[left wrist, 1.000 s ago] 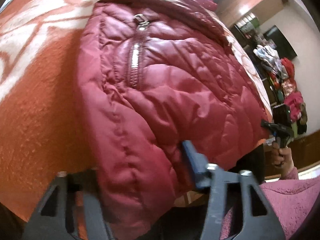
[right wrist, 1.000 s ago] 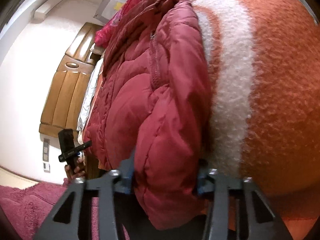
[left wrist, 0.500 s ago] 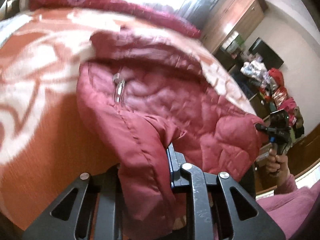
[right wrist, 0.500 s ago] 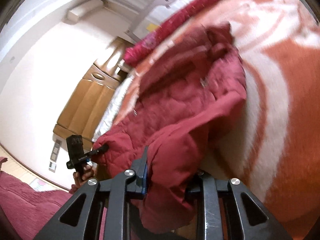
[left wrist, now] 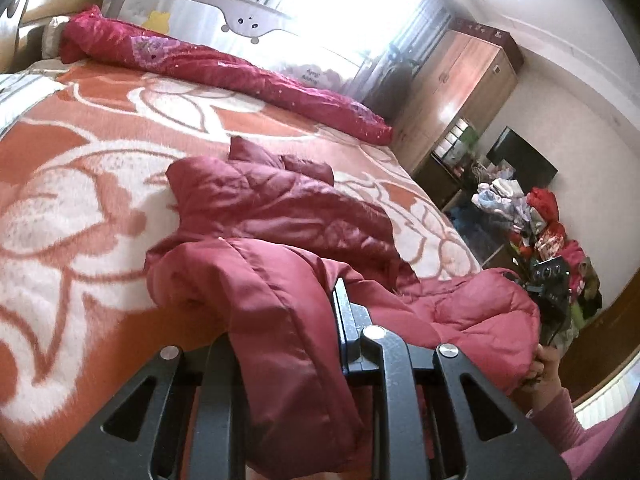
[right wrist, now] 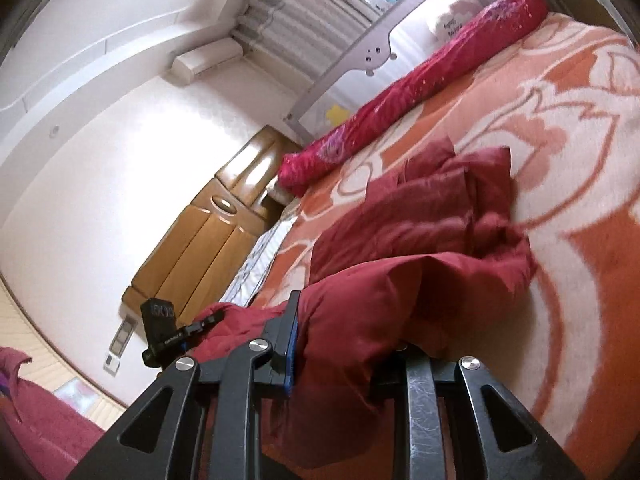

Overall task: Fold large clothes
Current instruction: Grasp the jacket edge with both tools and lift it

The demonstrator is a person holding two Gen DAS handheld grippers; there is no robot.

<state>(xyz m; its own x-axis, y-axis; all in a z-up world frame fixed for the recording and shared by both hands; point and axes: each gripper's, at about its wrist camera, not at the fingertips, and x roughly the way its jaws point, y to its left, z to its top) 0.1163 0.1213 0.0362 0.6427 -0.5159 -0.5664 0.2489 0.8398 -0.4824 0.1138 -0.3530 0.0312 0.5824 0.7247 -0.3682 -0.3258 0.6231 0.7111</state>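
Both tools [left wrist: 280,344] [right wrist: 344,356], seemingly, on jacket [left wrist: 280,216]

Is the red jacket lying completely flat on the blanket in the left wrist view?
No. The near edge of the red jacket is pinched in the left tongs and raised off the blanket.

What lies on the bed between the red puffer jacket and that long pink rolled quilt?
Only bare orange-and-cream blanket separates the jacket from the quilt, seen in both views.

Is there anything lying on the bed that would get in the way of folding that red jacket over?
Nothing visible does. Both grippers, left and right, already grip the jacket, and the blanket beyond it is bare. The rolled red quilt lies apart at the far edge.
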